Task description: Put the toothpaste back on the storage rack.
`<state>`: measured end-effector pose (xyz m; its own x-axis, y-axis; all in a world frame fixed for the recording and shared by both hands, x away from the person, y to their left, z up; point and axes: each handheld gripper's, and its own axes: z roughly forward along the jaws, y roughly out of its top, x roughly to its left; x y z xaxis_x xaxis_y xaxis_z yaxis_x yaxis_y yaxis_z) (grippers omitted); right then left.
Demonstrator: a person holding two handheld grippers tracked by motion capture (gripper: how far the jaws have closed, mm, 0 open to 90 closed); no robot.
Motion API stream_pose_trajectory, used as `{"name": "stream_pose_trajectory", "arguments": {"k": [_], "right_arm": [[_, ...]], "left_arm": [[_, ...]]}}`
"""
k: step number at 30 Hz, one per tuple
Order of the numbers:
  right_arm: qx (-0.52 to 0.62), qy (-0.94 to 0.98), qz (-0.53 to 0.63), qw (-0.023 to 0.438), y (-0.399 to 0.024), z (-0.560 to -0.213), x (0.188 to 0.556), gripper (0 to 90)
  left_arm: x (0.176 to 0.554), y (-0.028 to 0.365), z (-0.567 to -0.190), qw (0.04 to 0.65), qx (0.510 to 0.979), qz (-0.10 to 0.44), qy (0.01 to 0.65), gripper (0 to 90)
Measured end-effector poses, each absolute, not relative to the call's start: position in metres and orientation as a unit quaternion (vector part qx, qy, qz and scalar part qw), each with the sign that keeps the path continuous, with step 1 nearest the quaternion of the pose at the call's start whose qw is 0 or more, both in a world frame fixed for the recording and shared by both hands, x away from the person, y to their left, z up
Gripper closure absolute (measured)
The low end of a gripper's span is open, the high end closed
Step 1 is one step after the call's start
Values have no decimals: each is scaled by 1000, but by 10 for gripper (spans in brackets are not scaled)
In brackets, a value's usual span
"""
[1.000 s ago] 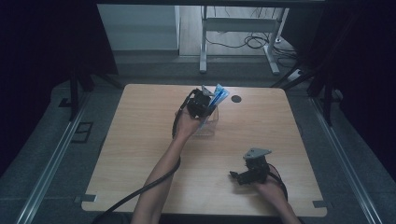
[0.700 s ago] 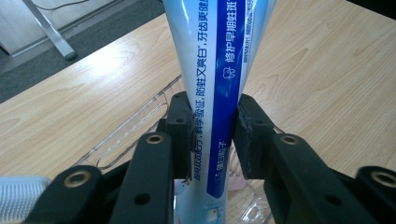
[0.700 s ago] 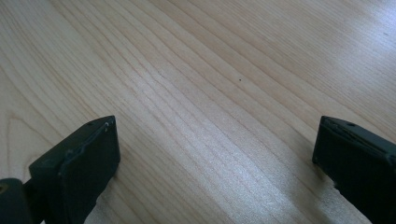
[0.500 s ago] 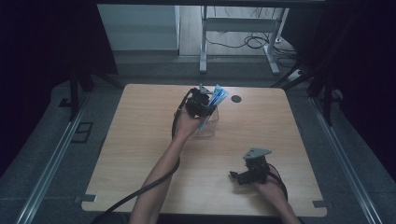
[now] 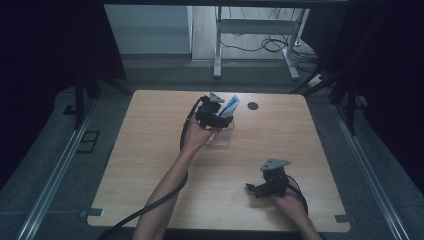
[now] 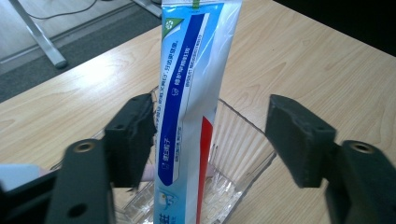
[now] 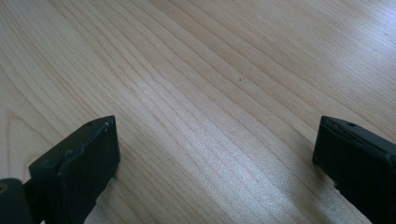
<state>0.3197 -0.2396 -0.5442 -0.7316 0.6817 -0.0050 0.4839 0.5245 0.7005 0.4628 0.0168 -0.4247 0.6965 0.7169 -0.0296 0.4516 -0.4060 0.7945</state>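
Left claw [image 6: 210, 135] spread; between my jaws a toothpaste tube [image 6: 191, 107] stands upright in a clear ribbed tray [image 6: 243, 140]. Right claw [image 7: 215, 154] spread over bare tabletop [image 7: 210, 70].

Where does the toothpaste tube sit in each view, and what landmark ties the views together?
High view: toothpaste tube at the table's far middle, standing in the clear tray, just beyond the left gripper.
Left gripper view: tube upright at centre between the open jaws, its base in the tray.
Right gripper view: not in it.
Shared landmark: the light wooden table.
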Motion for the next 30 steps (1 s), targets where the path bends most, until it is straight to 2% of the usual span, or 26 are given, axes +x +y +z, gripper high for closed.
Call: {"name": "stream_pose_trajectory", "arguments": {"k": [6, 14, 30], "right_arm": [[338, 862, 351, 141, -240, -544, 320, 2], [338, 862, 351, 141, -240, -544, 320, 2], [339, 861, 352, 140, -240, -544, 320, 2]], "left_arm": [[458, 19, -418, 420, 822, 147, 356, 211], [447, 23, -412, 423, 826, 140, 345, 146], [422, 21, -416, 416, 849, 141, 295, 132]]}}
